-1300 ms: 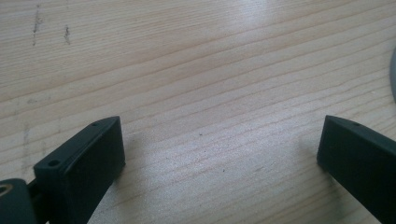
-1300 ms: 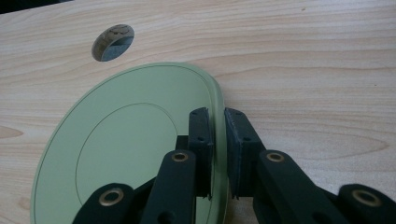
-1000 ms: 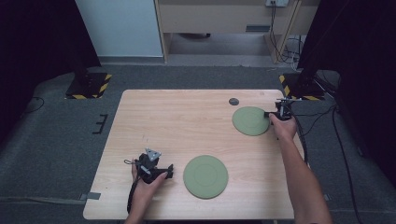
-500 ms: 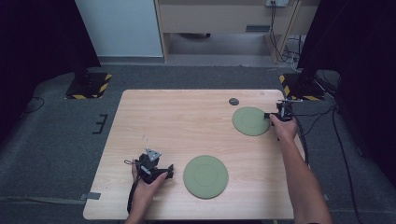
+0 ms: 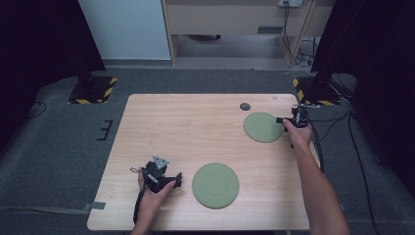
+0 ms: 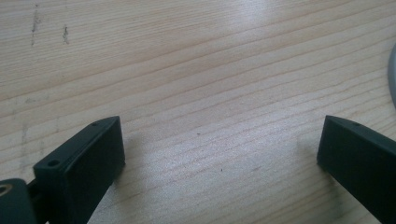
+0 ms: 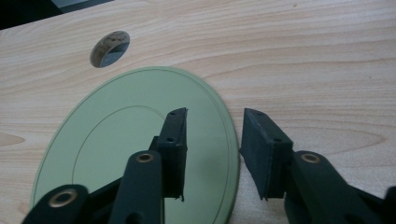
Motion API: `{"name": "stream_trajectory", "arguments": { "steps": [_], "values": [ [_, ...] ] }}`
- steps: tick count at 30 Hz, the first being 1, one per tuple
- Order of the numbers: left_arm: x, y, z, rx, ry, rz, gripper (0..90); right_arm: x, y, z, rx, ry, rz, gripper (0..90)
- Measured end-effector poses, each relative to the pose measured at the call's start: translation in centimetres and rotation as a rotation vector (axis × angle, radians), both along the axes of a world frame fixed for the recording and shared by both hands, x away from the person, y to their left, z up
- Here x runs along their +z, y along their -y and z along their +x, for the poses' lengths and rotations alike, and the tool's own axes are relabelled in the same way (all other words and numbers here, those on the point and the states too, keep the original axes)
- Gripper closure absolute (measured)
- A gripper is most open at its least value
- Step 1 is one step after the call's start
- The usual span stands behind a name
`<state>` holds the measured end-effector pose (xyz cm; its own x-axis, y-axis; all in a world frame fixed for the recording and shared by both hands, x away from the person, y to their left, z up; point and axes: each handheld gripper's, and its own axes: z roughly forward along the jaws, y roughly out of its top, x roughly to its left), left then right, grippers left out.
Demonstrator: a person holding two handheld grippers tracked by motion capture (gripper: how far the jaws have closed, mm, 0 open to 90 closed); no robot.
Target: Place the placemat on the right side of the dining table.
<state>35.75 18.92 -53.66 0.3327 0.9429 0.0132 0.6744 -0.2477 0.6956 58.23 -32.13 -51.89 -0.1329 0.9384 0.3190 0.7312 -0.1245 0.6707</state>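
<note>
- Left tool (image 5: 177,180) is resting on the wooden worktop (image 5: 195,127) near its front edge, jaws spread wide over bare wood
- Nearer green plate (image 5: 215,185) is lying just beside it; far green plate (image 5: 263,127) is sitting near a dark grommet hole (image 5: 245,106)
- Right tool (image 7: 212,140) has just been opening; its jaws are straddling that plate's rim, pads clear

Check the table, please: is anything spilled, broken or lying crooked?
Nothing stands out. Both green plates lie flat and whole on the table. The right gripper, jaws just opening, straddles the far plate's rim.
</note>
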Motion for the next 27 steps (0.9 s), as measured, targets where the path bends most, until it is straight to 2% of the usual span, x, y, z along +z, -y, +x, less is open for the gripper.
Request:
{"name": "stream_trajectory", "arguments": {
  "steps": [6,18,27],
  "values": [
    [0.0,0.0,0.0,-0.001,0.0,0.0,0.2,0.4,-0.2,-0.1,-0.001,0.004,0.016,45.0],
    [0.0,0.0,0.0,0.001,0.001,-0.003,0.2,2.2,-0.6,-1.1,-0.006,0.026,0.008,23.7],
    [0.0,0.0,0.0,0.0,0.001,-0.003,0.2,3.0,-0.6,-2.3,-0.011,0.029,0.028,12.7]
  ]
}}
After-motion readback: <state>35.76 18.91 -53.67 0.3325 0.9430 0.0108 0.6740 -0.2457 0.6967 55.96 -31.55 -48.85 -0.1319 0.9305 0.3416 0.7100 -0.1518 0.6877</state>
